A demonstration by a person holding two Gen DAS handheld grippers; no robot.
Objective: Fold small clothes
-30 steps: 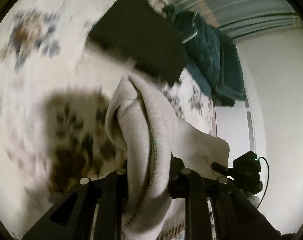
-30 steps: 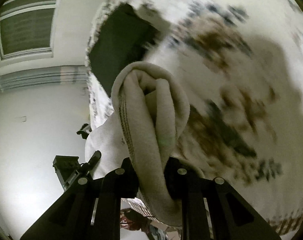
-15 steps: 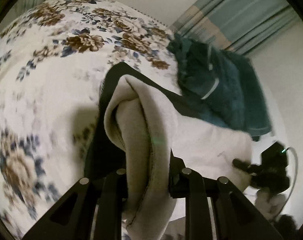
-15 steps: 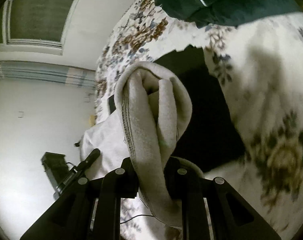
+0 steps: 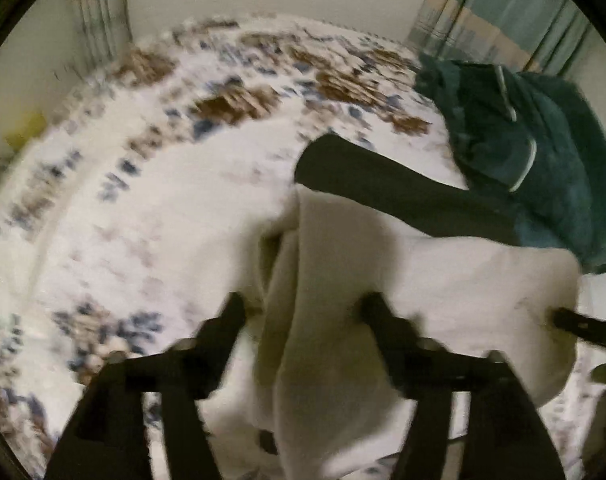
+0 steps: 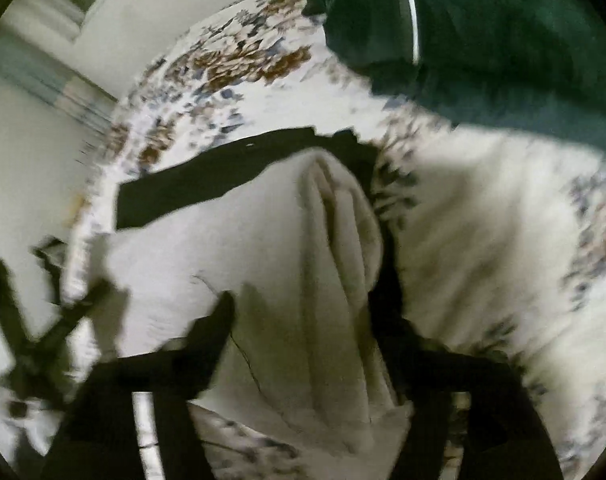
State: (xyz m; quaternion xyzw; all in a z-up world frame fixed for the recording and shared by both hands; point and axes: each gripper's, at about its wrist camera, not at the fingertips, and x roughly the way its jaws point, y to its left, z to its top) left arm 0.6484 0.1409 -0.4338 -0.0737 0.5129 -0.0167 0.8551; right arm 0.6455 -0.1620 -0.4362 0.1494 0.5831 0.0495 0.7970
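Item: cream garment [image 5: 343, 280], bunched into soft folds, lying across the floral bedspread [image 5: 143, 184] with its far edge overlapping a black folded garment [image 5: 383, 184]. Our left gripper [image 5: 303, 312] has its jaws spread wide, one finger to each side of the cream bundle; the cloth passes between them, and they do not pinch it. Our right gripper [image 6: 303, 308] stands likewise parted, fingers flanking a rolled ridge of the same cream garment [image 6: 335, 240], not clamped on it. In the right wrist view the black folded garment [image 6: 231, 184] sits just behind that ridge on the floral bedspread [image 6: 483, 220]. Dark green clothing [image 5: 523, 152] is heaped beyond the black piece, touching it. Striped curtains [image 5: 503, 12] hang at the wall. Both views are motion-blurred.
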